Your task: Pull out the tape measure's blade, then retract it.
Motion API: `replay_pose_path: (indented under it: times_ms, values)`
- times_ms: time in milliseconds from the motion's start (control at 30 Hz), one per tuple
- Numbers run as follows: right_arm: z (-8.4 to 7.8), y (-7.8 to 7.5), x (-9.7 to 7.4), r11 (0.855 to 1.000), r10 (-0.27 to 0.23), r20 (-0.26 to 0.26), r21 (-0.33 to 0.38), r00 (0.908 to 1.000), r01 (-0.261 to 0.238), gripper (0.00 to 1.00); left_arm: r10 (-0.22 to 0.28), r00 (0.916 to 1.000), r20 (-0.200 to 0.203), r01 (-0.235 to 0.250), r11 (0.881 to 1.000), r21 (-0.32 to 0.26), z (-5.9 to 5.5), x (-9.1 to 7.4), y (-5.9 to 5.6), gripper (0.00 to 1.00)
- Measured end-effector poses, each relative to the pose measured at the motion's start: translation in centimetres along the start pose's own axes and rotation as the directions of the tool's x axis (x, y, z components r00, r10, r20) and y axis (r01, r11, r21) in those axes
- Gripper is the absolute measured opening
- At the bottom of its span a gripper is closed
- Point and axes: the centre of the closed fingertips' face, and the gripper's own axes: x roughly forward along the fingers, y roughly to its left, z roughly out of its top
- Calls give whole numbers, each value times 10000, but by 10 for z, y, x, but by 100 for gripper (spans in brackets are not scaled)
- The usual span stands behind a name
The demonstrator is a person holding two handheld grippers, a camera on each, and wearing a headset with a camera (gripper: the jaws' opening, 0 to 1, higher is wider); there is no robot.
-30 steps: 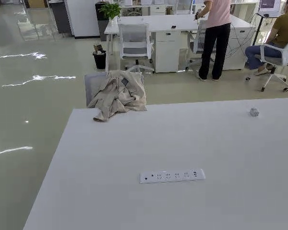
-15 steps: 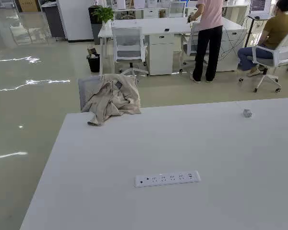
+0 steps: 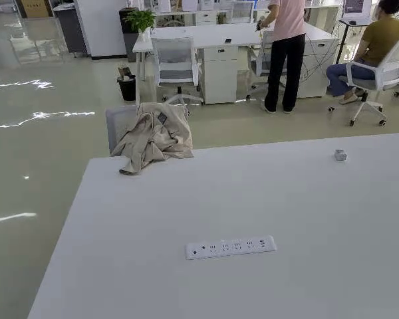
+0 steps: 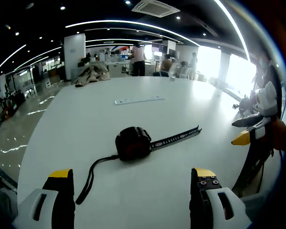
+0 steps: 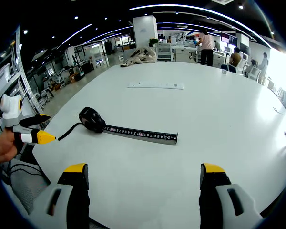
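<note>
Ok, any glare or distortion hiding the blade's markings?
Right gripper view: fisheye curves the table, yet the blade numerals read sharp. Left gripper view: window blown out at right, blade markings too small to read. Head view: light streaks glare on the floor.

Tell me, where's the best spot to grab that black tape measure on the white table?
Probably the chunky black case, from above, with the open left tool pinching its two flat sides. It seems to stand upright: the pulled-out blade lies flat, numbers up.
</note>
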Motion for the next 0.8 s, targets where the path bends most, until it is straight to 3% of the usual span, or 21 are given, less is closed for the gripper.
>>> replay_pose_path:
  times_ms: [233,500,800]
  values:
    - [4,6,-16,9999,-167,111,0,9998,167,100,72,10000,-35,-73,9994,-328,2,-18,0,100]
    - [2,20,-31,10000,-18,70,-48,10000,19,100,126,9999,72,-126,9999,-65,13,-37,-7,100]
    - [5,27,-49,9997,-7,151,-232,9999,10,100,13,10000,-83,-13,10000,-34,16,-53,-16,100]
